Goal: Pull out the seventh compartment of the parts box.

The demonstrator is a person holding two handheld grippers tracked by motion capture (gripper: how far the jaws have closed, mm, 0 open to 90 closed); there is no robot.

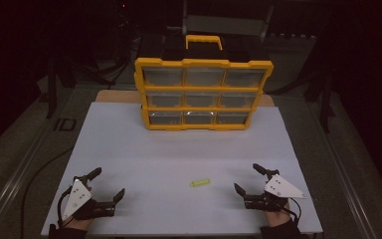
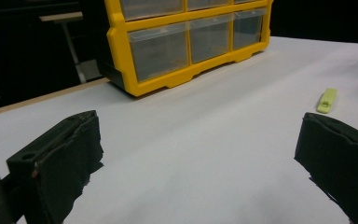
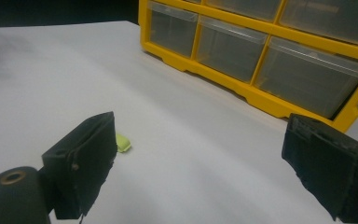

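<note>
A small yellow-green clip-like piece (image 1: 199,182) lies flat on the white table (image 1: 179,149), between the two grippers near the front. It shows at the right of the left gripper view (image 2: 327,100), and peeks out beside the left jaw in the right gripper view (image 3: 122,142). My left gripper (image 1: 108,184) rests at the front left, open and holding nothing (image 2: 196,154). At the front right my right gripper (image 1: 248,179) is open too, nothing between its jaws (image 3: 196,163). A yellow drawer cabinet (image 1: 203,93) with clear drawers stands upright at the back.
The cabinet (image 2: 186,42) (image 3: 261,51) has three rows of clear drawers and a yellow handle on top. The white board ends close behind both hands. Dark floor and stands surround the table.
</note>
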